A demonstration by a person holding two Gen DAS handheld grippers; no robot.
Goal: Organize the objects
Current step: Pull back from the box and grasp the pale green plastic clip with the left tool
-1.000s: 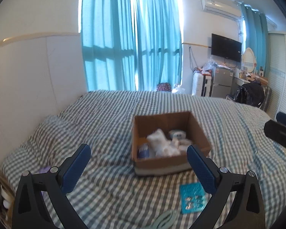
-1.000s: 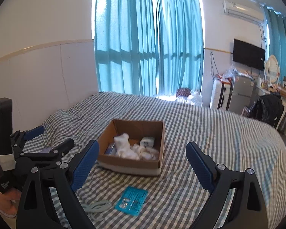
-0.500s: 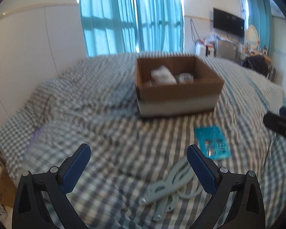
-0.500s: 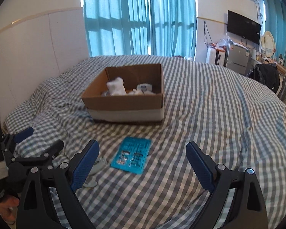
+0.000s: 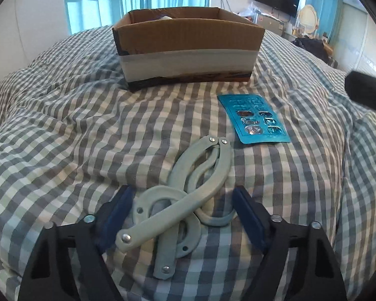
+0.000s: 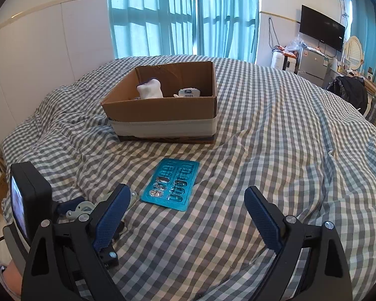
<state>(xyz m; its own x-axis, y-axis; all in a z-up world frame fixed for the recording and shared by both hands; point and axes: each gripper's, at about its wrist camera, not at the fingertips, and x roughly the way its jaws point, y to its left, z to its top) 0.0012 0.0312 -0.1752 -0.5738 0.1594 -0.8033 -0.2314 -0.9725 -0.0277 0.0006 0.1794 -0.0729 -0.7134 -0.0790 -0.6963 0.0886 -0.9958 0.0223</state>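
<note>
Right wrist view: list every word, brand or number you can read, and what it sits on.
"Vinda", seen upside down: on the white tissue pack inside the cardboard box.
Blister pack: printed lines on the teal foil, too small to read.
Nothing else is legible.

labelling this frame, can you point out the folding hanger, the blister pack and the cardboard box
folding hanger [image 5: 200, 175], left wrist view, on the long pale green arm.
blister pack [image 6: 171, 184], right wrist view, on the middle of the teal foil card.
cardboard box [image 6: 163, 111], right wrist view, on the brown front wall.
</note>
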